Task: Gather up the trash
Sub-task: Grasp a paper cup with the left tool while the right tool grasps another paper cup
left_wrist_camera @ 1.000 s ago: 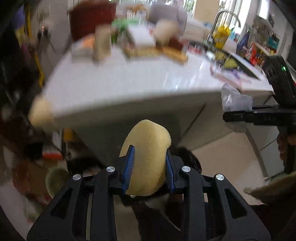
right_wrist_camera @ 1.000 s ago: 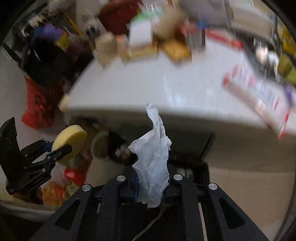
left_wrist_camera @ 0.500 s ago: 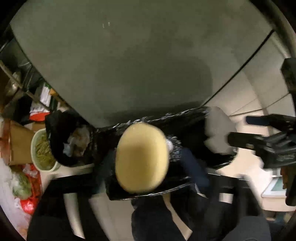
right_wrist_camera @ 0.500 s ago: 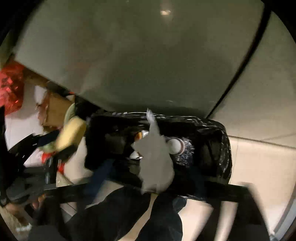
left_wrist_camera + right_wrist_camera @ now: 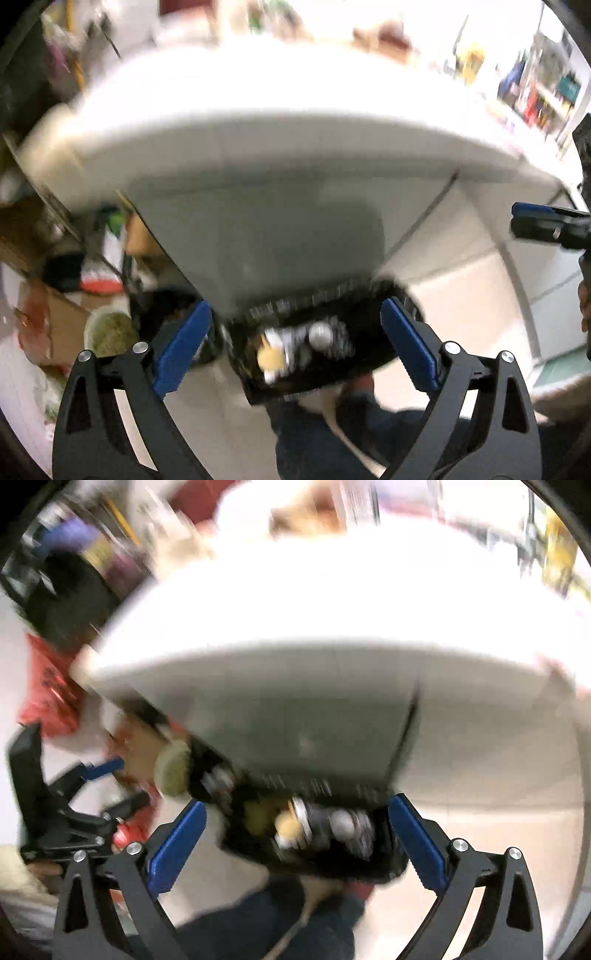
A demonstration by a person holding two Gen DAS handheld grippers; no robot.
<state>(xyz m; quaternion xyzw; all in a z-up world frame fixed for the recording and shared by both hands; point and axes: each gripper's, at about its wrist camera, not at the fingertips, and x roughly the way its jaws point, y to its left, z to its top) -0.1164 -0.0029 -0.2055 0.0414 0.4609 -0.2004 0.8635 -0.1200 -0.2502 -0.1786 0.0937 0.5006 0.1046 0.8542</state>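
My left gripper hangs over a black-lined trash bin on the floor under the white counter; its jaws are opening and nothing is between them. A blurred yellowish piece lies inside the bin among other trash. My right gripper stands open and empty above the same bin. A white tissue cannot be made out in the blur. The right gripper also shows at the right edge of the left wrist view. The left gripper shows open at the left of the right wrist view.
The white counter overhangs the bin, with blurred clutter on top. A green-filled bowl and a cardboard box stand left of the bin; a red bag lies farther left. The person's dark trouser legs are below.
The left gripper held a yellow sponge and the right a white tissue; both dipped over the bin, opened and let them fall. Both views have tilted back up toward the counter.
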